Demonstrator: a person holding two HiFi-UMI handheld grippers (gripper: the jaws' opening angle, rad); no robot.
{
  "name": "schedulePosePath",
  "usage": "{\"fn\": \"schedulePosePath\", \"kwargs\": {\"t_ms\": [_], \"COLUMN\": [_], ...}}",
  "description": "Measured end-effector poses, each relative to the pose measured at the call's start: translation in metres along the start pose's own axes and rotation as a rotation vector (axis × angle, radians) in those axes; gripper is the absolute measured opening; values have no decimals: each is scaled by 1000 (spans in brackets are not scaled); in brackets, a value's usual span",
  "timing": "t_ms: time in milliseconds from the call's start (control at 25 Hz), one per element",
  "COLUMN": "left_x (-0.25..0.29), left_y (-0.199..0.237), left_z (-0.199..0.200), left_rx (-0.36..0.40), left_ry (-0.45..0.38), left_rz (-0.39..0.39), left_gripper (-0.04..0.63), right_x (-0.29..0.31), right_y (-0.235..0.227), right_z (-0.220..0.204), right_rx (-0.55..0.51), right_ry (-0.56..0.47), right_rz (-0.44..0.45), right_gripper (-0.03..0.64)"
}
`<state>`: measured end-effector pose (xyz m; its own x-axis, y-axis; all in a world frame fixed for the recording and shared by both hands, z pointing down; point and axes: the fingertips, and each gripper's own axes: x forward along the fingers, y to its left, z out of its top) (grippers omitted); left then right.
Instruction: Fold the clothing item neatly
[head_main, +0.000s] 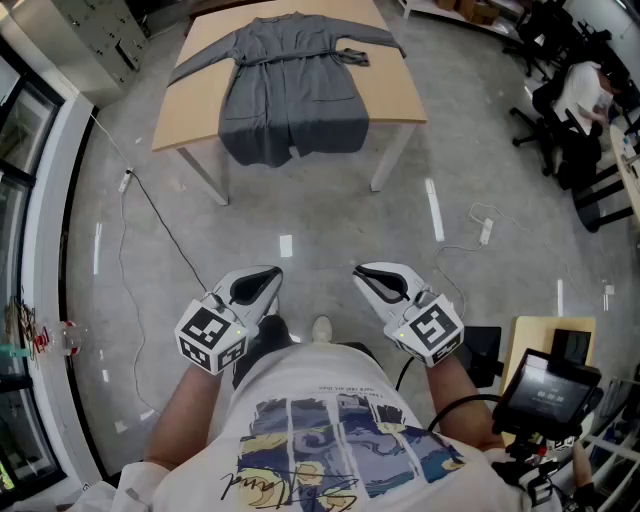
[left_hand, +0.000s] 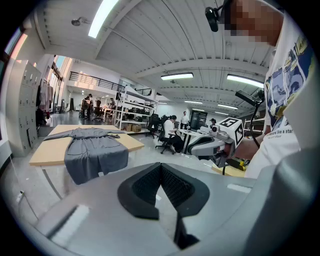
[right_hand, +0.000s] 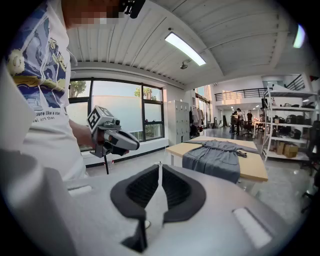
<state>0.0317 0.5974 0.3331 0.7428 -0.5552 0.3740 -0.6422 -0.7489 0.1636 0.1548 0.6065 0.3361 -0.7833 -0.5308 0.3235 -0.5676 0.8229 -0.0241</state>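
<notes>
A grey robe (head_main: 290, 85) lies spread flat on a wooden table (head_main: 395, 95) across the room, sleeves out and its hem hanging over the near edge. Both grippers are held close to the person's body, far from the table. My left gripper (head_main: 262, 282) is shut with nothing in it, and so is my right gripper (head_main: 372, 280). In the left gripper view the robe (left_hand: 92, 150) shows beyond the closed jaws, with the right gripper (left_hand: 215, 142) off to the side. The right gripper view shows the robe (right_hand: 215, 157) on the table (right_hand: 252, 171) and the left gripper (right_hand: 112, 137).
Concrete floor lies between me and the table. A cable (head_main: 150, 210) runs across it at the left, a power strip (head_main: 486, 232) lies at the right. Office chairs and a seated person (head_main: 580, 105) are at the far right. A stand with a screen (head_main: 545, 385) is beside my right arm.
</notes>
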Motion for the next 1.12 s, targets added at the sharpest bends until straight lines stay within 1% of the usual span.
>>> {"fn": "schedulePosePath", "kwargs": {"t_ms": [120,360,480,760,960,1120], "left_x": [3,9,13,13,27,35], "left_y": [-1,-2,-1,5,23,46], "left_z": [0,-1,1,7,9,13], "left_rx": [8,11,10,13,-9,-18], "left_ry": [2,11,17,13,19,17], "left_rz": [-2,-6,-6,5,16,28], "left_gripper": [6,6,6,6,6,6], "right_x": [-1,1,0,2,15,34], "right_y": [0,-1,-7,-14,-35,-52], "right_z": [1,-7,-9,-8,-6,-3], "right_rx": [-2,15,23,33,40,43], "right_ry": [10,17,31,20,13,22], "right_rz": [-10,12,8,0,13,22], "right_gripper": [25,25,25,28,29,32]}}
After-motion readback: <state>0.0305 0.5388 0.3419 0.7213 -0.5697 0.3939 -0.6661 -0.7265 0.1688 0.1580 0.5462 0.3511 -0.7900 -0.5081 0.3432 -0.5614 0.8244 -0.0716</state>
